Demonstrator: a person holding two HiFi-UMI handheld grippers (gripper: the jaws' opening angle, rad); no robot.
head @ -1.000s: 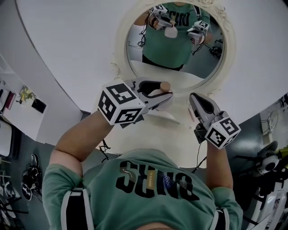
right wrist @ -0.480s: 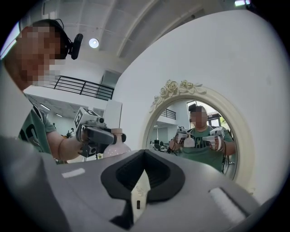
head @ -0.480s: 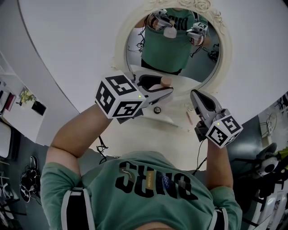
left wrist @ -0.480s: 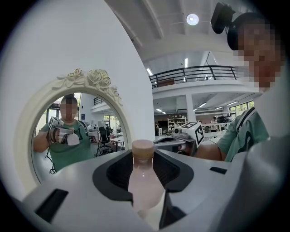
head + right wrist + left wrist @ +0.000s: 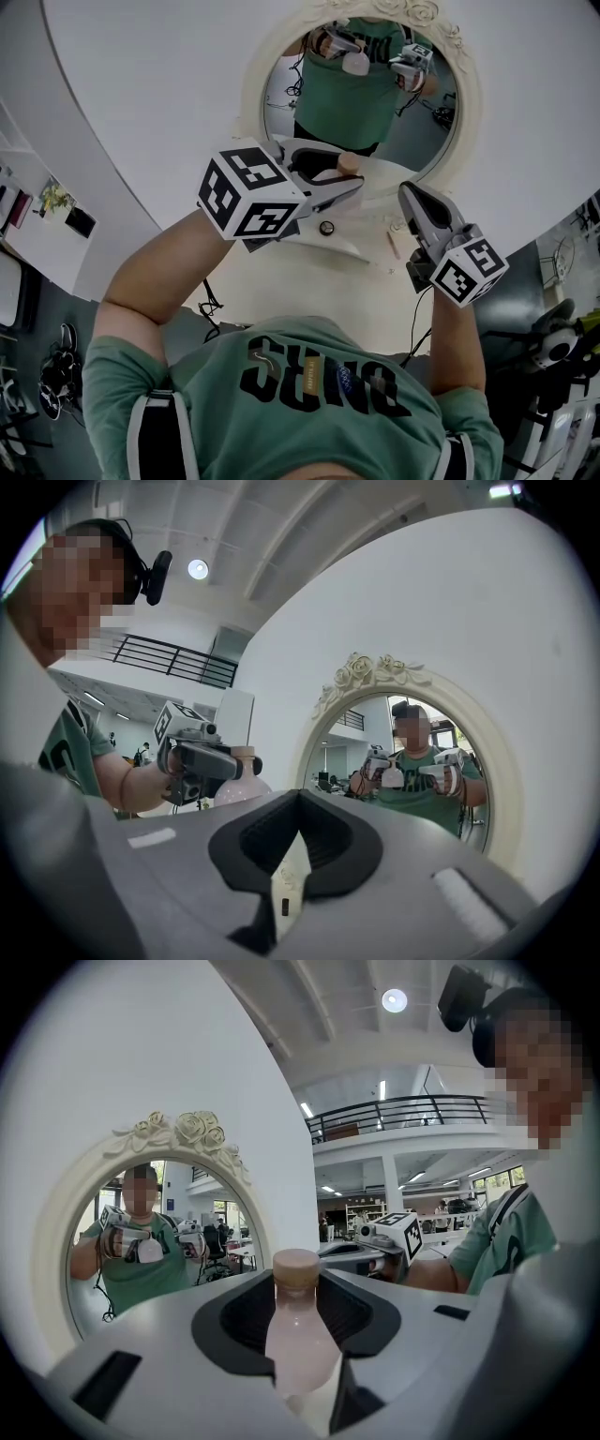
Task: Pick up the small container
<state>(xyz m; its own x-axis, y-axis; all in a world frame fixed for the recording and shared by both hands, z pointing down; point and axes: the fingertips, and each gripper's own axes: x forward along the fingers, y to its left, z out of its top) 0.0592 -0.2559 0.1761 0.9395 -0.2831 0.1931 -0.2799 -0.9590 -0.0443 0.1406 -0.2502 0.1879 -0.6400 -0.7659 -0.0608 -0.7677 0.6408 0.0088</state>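
The small container is a pale pink bottle (image 5: pixel 295 1344) with a tan cap. It stands upright between the jaws of my left gripper (image 5: pixel 296 1309), which is shut on its body. In the head view the left gripper (image 5: pixel 345 187) holds the bottle (image 5: pixel 349 165) in the air in front of the mirror, above the white table (image 5: pixel 309 291). My right gripper (image 5: pixel 410 199) hovers to the right, apart from the bottle, with its jaws together and nothing between them. The right gripper view shows only a thin slit between the jaws of that gripper (image 5: pixel 298 803), and the held bottle (image 5: pixel 242 782) off to the left.
An oval mirror with a cream rose-carved frame (image 5: pixel 251 103) stands against the white wall and reflects the person and both grippers. Below the left gripper a small dark ring (image 5: pixel 326 228) lies on a white tray (image 5: pixel 349 247). A thin pink stick (image 5: pixel 394 246) lies nearby.
Both grippers have risen a little, the left one with the bottle still in it. The small dark ring under the left gripper has come into view.
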